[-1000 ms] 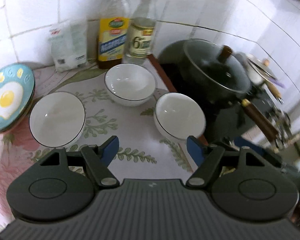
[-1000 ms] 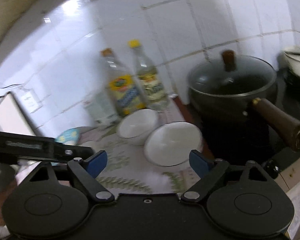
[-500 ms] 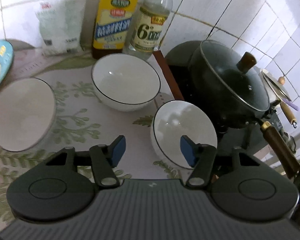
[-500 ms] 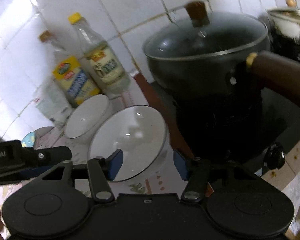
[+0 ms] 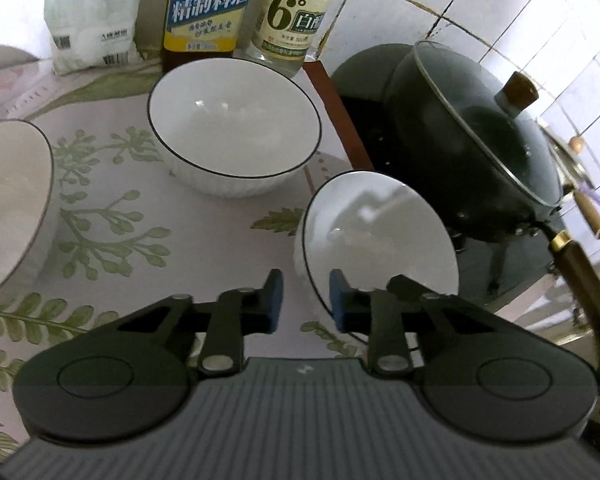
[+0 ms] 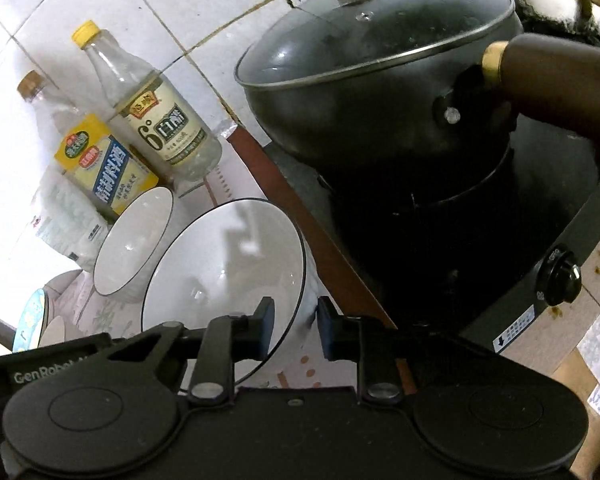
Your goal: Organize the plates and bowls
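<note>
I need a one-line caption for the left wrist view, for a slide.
Left gripper straddles the rim of the nearest white bowl beside the lidded black pot.

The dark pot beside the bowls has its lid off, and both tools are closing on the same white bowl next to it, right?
Not quite: the dark pot has its glass lid on, wooden knob on top, as the right wrist view shows. The rest holds: the left tool and right tool each straddle the rim of the white bowl nearest the pot.
</note>
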`<state>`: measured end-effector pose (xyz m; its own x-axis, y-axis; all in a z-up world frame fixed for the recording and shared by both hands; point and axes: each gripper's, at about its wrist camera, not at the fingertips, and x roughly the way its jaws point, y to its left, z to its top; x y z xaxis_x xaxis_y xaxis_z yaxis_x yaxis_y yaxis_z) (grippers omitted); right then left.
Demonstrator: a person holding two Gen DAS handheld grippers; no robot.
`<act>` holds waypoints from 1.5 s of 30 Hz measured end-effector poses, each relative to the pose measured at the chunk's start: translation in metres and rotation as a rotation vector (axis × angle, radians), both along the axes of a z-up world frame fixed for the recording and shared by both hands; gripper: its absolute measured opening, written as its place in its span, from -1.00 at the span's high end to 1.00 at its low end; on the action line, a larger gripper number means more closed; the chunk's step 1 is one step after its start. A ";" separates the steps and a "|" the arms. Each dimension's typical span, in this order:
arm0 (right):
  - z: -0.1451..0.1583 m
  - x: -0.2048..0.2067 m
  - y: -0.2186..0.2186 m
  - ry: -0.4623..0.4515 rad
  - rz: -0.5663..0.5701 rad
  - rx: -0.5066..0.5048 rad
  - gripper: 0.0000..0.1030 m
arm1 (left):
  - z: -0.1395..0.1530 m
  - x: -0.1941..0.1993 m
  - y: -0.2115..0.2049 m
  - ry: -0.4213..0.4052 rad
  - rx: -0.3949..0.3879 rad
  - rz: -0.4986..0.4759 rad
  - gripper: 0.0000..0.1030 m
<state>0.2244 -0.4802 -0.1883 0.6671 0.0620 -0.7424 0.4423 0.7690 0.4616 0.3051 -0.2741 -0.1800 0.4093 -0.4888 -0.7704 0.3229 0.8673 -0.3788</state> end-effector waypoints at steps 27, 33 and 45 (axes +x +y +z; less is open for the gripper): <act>0.057 -0.045 0.059 0.002 0.041 -0.003 0.61 | 0.055 -0.069 0.057 -0.065 0.113 -0.023 0.70; 0.076 -0.052 0.074 -0.027 0.073 -0.001 0.61 | 0.069 -0.079 0.080 -0.098 0.098 -0.035 0.71; 0.122 -0.060 0.118 -0.113 0.148 -0.015 0.61 | 0.100 -0.101 0.138 -0.137 0.037 0.038 0.71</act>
<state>0.1641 -0.3626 -0.0663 0.7310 0.1554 -0.6645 0.2695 0.8289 0.4903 0.2036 -0.1359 -0.0798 0.5298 -0.4429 -0.7233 0.3360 0.8927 -0.3004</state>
